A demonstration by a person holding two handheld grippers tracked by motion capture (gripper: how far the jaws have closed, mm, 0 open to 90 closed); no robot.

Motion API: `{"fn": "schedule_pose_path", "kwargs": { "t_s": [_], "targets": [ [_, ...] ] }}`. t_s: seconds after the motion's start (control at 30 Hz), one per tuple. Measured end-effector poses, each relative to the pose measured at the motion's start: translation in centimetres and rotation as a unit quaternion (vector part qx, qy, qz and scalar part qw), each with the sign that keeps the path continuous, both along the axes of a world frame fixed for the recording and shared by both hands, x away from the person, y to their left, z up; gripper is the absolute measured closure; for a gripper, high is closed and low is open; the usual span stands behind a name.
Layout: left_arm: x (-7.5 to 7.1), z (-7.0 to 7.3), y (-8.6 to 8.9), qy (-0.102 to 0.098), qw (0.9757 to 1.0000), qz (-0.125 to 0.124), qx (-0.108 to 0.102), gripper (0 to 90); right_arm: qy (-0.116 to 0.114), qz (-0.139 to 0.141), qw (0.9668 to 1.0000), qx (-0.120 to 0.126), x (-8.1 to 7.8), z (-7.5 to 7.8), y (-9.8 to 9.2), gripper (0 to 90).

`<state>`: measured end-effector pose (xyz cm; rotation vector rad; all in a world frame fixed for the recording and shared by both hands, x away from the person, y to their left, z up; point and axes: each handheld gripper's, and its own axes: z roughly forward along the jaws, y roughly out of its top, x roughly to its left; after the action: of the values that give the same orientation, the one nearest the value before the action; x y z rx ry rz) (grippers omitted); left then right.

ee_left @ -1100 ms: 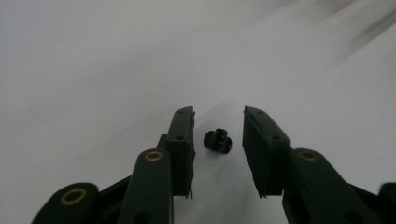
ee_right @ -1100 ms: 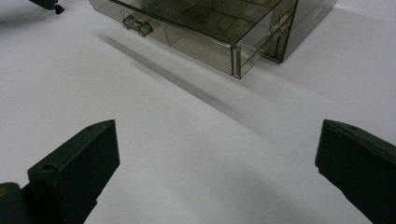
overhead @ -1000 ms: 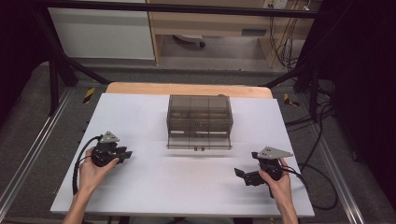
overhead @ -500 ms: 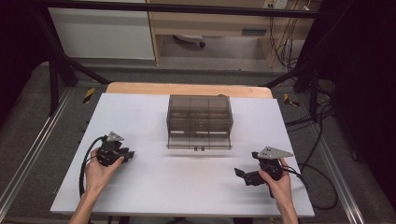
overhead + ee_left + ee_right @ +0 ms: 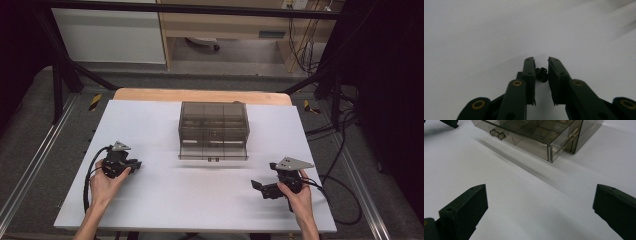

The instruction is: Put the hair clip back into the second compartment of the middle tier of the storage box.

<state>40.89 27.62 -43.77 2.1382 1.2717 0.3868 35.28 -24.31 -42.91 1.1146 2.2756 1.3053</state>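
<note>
Plastic, small and black: the little part [image 5: 541,74] you are after lies on the white bench [image 5: 150,130] between the jaws of your left gripper [image 5: 541,61], and it looks like a ribbed clip or fastener, though it is too small to name for sure. Judge it as nearly weightless and stiff, so it should neither sag nor crush, but it is likely to skid on the smooth bench or pop sideways if one pad meets it before the other. Your left jaws have just been closing and now stand narrow around it; the left pad looks to be touching it, while a sliver of bench shows between it and the right pad, so I would not call it gripped yet. Take hold across its widest ribbed flanks, low and near the pad tips, and squeeze square so it cannot roll out.

Your right gripper [image 5: 265,187] rests on the bench with its jaws spread wide and nothing in them. Ahead of it, well apart from the part, stands the smoky clear organizer box [image 5: 214,129] with its drawer [image 5: 531,135] pulled out toward you, divided into compartments. That box is thin clear plastic, light and probably easy to shove along the bench, so hold it at the drawer's front handle [image 5: 497,133] if you must steady it.
</note>
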Motion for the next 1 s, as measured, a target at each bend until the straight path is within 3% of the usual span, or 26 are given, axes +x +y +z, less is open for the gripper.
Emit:
{"fn": "schedule_pose_path", "kwargs": {
  "t_s": [0.27,0.63,1.0],
  "targets": [
    [0.13,-0.06,-0.49,0.005,0.9999,0.011,-0.003,68.3,-0.001,0.000,1.0000,0.000,0.00,0.02,-0.02,0.6],
    [0.26,-0.10,-0.44,0.001,0.9998,0.021,-0.001,75.7,-0.001,0.000,1.0000,0.000,0.01,0.01,-0.01,0.6],
    [0.11,-0.07,-0.37,0.003,0.9998,0.019,0.001,75.0,0.000,0.000,1.0000,0.000,0.01,0.01,-0.01,0.6]
  ]
}}
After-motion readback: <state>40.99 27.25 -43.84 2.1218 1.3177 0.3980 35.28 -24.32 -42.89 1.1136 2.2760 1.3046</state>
